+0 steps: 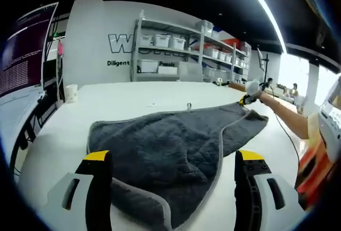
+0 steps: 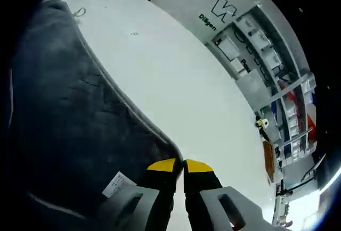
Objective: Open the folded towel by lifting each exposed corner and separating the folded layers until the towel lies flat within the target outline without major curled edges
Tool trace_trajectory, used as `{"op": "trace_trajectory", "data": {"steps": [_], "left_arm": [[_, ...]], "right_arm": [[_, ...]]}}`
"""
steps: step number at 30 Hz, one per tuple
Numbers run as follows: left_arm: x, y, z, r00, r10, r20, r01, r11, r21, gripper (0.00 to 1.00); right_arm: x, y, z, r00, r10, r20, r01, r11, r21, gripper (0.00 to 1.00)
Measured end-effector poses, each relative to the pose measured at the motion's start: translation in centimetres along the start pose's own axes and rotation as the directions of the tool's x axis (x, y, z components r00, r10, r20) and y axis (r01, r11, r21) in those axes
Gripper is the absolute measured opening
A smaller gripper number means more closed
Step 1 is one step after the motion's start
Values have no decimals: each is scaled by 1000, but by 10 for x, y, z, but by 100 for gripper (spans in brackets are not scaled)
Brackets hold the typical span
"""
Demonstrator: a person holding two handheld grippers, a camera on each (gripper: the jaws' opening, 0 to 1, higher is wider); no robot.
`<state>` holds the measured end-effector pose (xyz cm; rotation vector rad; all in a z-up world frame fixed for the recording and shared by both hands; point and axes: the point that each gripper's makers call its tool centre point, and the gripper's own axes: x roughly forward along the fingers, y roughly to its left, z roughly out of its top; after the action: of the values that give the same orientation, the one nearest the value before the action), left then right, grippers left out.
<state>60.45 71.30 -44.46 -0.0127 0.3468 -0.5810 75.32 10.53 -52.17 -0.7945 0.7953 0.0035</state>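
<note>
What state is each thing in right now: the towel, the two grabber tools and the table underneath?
Towel: dark grey, partly unfolded, one corner pulled out and lifted, still rumpled.
Left gripper: fingers wide open over the towel, holding nothing.
Right gripper: fingers pinched shut on the towel's corner.
Table: white, carrying the towel.
Shelf: against the wall, stocked with bins.

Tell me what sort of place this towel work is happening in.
Probably a lab or workshop: a large white table holds the grey towel, metal shelving behind carries storage bins, and the back wall bears large printed lettering.
</note>
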Motion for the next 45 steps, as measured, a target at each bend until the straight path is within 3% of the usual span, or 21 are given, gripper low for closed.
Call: {"op": "trace_trajectory", "data": {"steps": [3, 9, 16, 21, 28, 38, 45], "left_arm": [[-3, 3, -1, 1000, 6, 3, -6, 1000, -5, 93], [-9, 7, -1, 1000, 17, 15, -17, 1000, -16, 93], [-14, 11, -6, 1000, 26, 15, -25, 999, -29, 93], [-17, 13, -10, 999, 32, 12, -31, 999, -42, 92], [-23, 6, -3, 999, 12, 44, -9, 999, -54, 96], [-28, -9, -6, 999, -16, 38, 18, 999, -43, 100], [-40, -8, -12, 999, 7, 33, -5, 998, -55, 100]], "right_arm": [[6, 2, -3, 1000, -7, -19, 7, 1000, -9, 0], [9, -3, -6, 997, -58, -45, 58, 998, -7, 12], [-12, -31, -3, 974, -212, -79, 212, 977, -6, 58], [-42, -45, 0, 958, -278, -76, 279, 960, 4, 70], [-79, -45, 4, 966, -254, -54, 258, 963, 81, 99], [-121, -9, 19, 992, -106, 66, 98, 989, 109, 99], [-163, 23, 29, 983, -57, 174, 40, 995, 95, 99]]}}
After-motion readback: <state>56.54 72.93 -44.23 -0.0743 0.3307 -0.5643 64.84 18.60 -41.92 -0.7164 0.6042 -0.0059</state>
